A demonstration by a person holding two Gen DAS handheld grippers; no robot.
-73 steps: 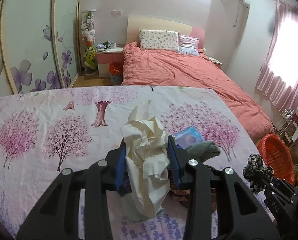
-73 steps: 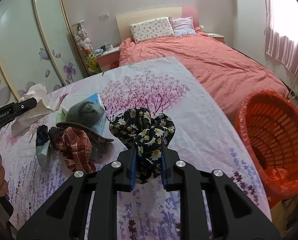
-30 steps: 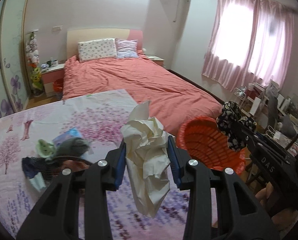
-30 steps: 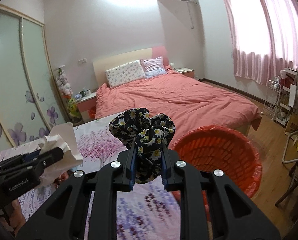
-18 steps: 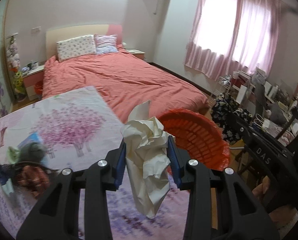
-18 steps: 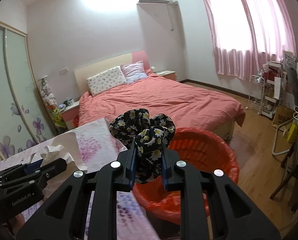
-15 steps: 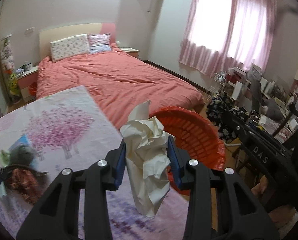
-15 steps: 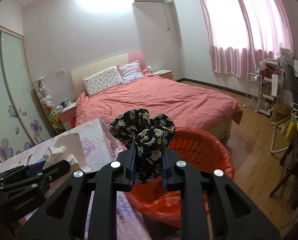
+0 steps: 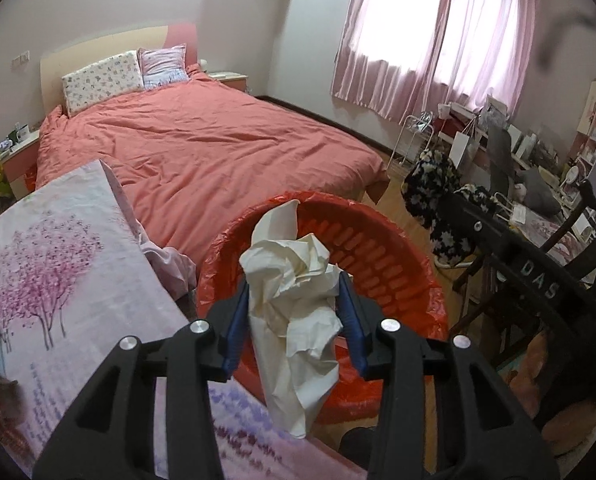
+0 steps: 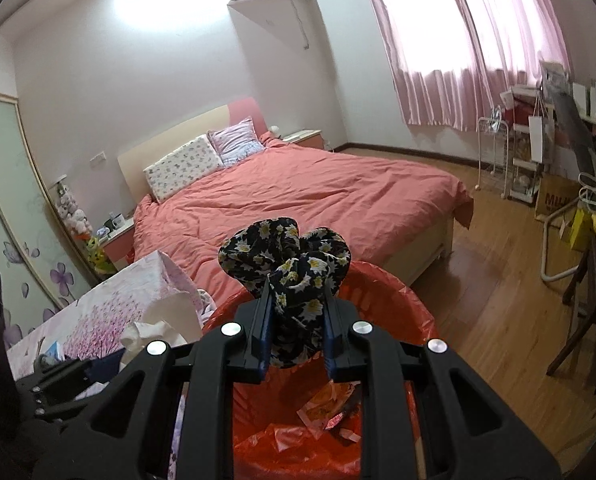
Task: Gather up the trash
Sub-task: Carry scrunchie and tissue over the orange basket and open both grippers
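The red basket [image 9: 382, 248] sits on the wood floor [image 10: 494, 292], tucked between the foot of the bed [image 9: 218, 148] at 11 o'clock and the edge of the flowery sheet [image 9: 58, 248] at 9 o'clock. The floor is open toward 2 o'clock, up to the cluttered shelves [image 10: 538, 148].

The basket is round, with slotted plastic walls and a thin, shiny red bag [image 10: 298, 444] inside it. At the bottom lie some bright wrappers [image 10: 330, 404]; they may be snack packs, but they are too small to tell.

The left gripper [image 9: 294, 320] hangs over the near rim of the basket. Its blue pads [image 9: 236, 320] are spreading apart, yet the crumpled white paper [image 9: 294, 304] is between them, and both pads touch it. The paper is creased and soft, with a long tail hanging down.

The right gripper [image 10: 296, 328] is over the basket too. Its jaws are also spreading, with the dark flowered cloth [image 10: 286, 260] pinched between them. The cloth is bunched and puffs out on top.
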